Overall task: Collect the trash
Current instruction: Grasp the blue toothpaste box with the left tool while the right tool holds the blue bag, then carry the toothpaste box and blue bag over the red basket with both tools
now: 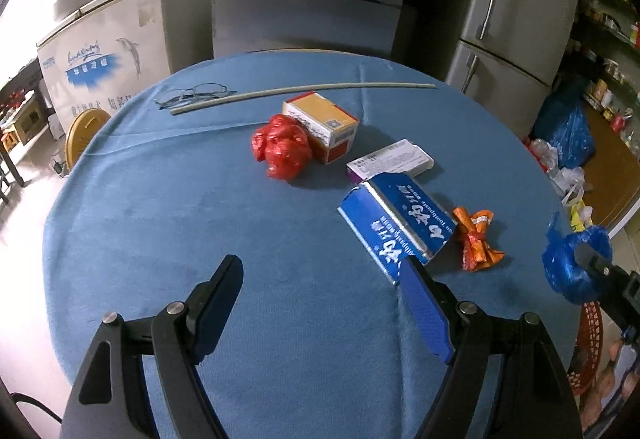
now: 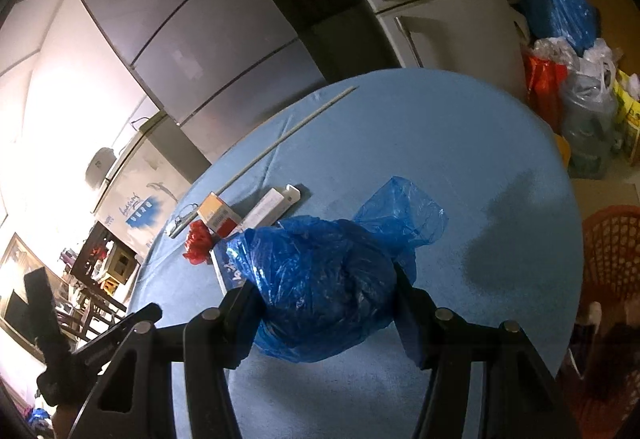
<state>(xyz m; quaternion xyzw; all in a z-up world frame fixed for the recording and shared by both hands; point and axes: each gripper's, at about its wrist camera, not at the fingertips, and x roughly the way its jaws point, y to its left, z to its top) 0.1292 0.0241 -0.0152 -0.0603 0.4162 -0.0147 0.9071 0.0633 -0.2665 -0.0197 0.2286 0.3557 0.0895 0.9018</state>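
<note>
**Blue bag gripped at the table's right edge, other trash still on the cloth**

The crumpled blue plastic bag (image 2: 320,279) sits clenched between the 2 fingers of the right gripper (image 2: 328,299), held above the blue tablecloth (image 2: 460,143); a loose flap of the bag sticks up past the fingers. In the left wrist view the same bag (image 1: 576,263) hangs at the table's right edge, above a red plastic basket (image 1: 592,343) on the floor.

The left gripper (image 1: 320,303) stands released, fingers wide apart with nothing between them, low over the cloth. Its right finger lies just beside a blue toothpaste box (image 1: 396,227). An orange wrapper (image 1: 476,239) lies right of that box, a white and purple box (image 1: 390,161) behind it. Farther in sit a red crumpled bag (image 1: 282,147) touching a yellow and red carton (image 1: 324,125). Beyond them lie a long pale rod (image 1: 304,93) and a pair of glasses (image 1: 196,95).
</note>
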